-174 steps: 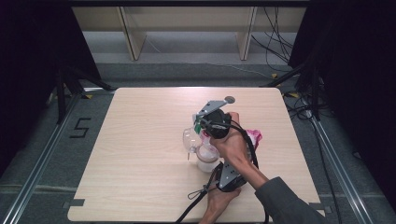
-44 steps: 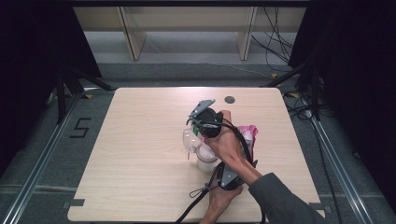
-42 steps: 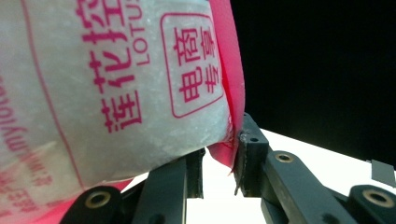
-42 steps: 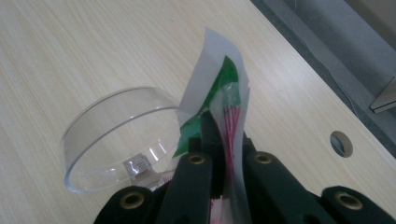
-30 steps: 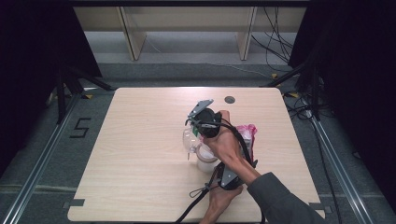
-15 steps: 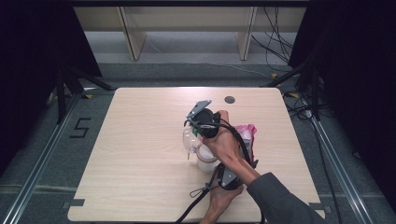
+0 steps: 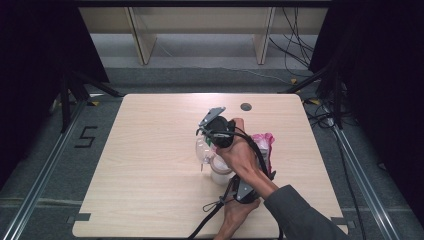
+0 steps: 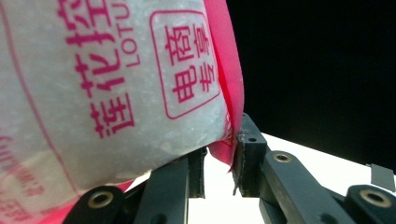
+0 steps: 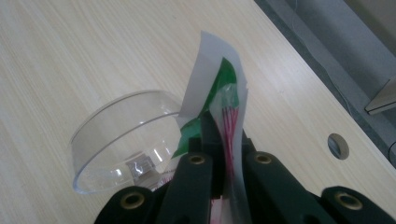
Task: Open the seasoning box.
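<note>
pale wood table [image 7: 150, 165] under both hands. right gripper [image 9: 223, 140] jaws are clamped on a green-and-clear packet [image 9: 219, 100] above a clear bowl [image 9: 121, 140]. left gripper [image 8: 219, 158] jaws pinch the pink edge of a white bag [image 8: 107, 84]; from the high view that bag [image 7: 263, 145] lies right of the bowl [image 7: 204, 150].

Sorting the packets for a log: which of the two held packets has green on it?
The small packet clamped in the right gripper, green and white beside the clear bowl. The packet in the left gripper is pink with white.
</note>
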`<state>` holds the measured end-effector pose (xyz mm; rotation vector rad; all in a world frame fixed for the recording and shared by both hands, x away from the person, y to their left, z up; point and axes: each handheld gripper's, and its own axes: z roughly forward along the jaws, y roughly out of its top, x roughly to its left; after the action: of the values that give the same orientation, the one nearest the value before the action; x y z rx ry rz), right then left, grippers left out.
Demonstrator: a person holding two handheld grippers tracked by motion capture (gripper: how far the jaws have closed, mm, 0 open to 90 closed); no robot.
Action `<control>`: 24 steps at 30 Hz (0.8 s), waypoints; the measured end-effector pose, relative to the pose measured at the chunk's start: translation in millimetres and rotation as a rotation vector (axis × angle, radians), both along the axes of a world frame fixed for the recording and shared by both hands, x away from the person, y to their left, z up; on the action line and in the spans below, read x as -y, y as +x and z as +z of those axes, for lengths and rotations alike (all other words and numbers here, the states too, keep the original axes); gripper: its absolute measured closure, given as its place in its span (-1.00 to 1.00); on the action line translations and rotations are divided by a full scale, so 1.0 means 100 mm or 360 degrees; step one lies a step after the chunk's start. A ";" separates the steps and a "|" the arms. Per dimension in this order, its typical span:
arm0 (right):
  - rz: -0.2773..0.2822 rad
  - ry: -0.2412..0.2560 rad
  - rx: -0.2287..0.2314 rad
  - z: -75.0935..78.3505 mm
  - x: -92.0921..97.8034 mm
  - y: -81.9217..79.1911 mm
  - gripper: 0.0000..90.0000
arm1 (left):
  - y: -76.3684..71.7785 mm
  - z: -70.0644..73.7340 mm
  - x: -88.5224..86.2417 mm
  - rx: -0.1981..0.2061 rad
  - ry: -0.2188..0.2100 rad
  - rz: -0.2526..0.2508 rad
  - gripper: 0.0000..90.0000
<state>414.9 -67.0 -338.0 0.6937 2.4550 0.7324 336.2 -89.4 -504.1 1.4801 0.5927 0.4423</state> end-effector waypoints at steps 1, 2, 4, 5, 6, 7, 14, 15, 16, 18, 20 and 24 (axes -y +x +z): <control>-0.0023 0.0014 -0.0016 0.00 0.00 -0.01 1.00 | 0.00 0.00 0.00 -0.0002 0.0001 -0.0004 0.70; -0.0009 -0.0004 0.0000 0.00 0.00 0.00 1.00 | 0.09 0.02 -0.05 0.0187 0.0136 -0.0059 0.70; -0.0010 -0.0027 -0.0004 -0.02 -0.02 -0.01 1.00 | 0.01 0.00 0.01 0.0010 0.0005 -0.0015 0.70; -0.0008 -0.0020 -0.0005 -0.01 -0.02 -0.01 1.00 | 0.01 0.00 0.00 0.0005 0.0006 -0.0019 0.70; -0.0011 -0.0018 0.0007 -0.01 -0.01 -0.01 1.00 | 0.02 0.00 0.00 0.0005 0.0001 -0.0078 0.70; -0.0010 -0.0018 0.0010 -0.01 -0.02 -0.01 1.00 | 0.01 -0.01 0.00 0.0008 0.0004 -0.0030 0.70; -0.0012 -0.0027 0.0005 -0.02 -0.02 -0.01 1.00 | 0.01 -0.01 0.00 0.0003 0.0001 -0.0024 0.70; -0.0010 -0.0035 0.0007 -0.02 -0.03 0.00 1.00 | 0.01 -0.01 0.00 0.0000 -0.0002 -0.0020 0.70; -0.0009 -0.0034 0.0016 -0.03 -0.03 0.00 1.00 | 0.02 -0.01 0.00 -0.0001 0.0001 -0.0017 0.70; -0.0032 -0.0016 -0.0004 -0.03 -0.03 0.00 1.00 | 0.03 -0.01 0.00 0.0001 -0.0003 -0.0020 0.70; -0.0020 -0.0021 0.0008 -0.02 -0.03 0.01 1.00 | 0.03 0.00 -0.01 -0.0005 0.0000 -0.0023 0.70; -0.0035 -0.0026 0.0001 -0.03 -0.05 0.01 1.00 | 0.03 -0.01 0.00 -0.0009 -0.0001 -0.0026 0.70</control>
<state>415.8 -62.3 -341.4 0.7127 2.4462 0.7032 339.3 -89.1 -504.8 1.4853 0.5850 0.4253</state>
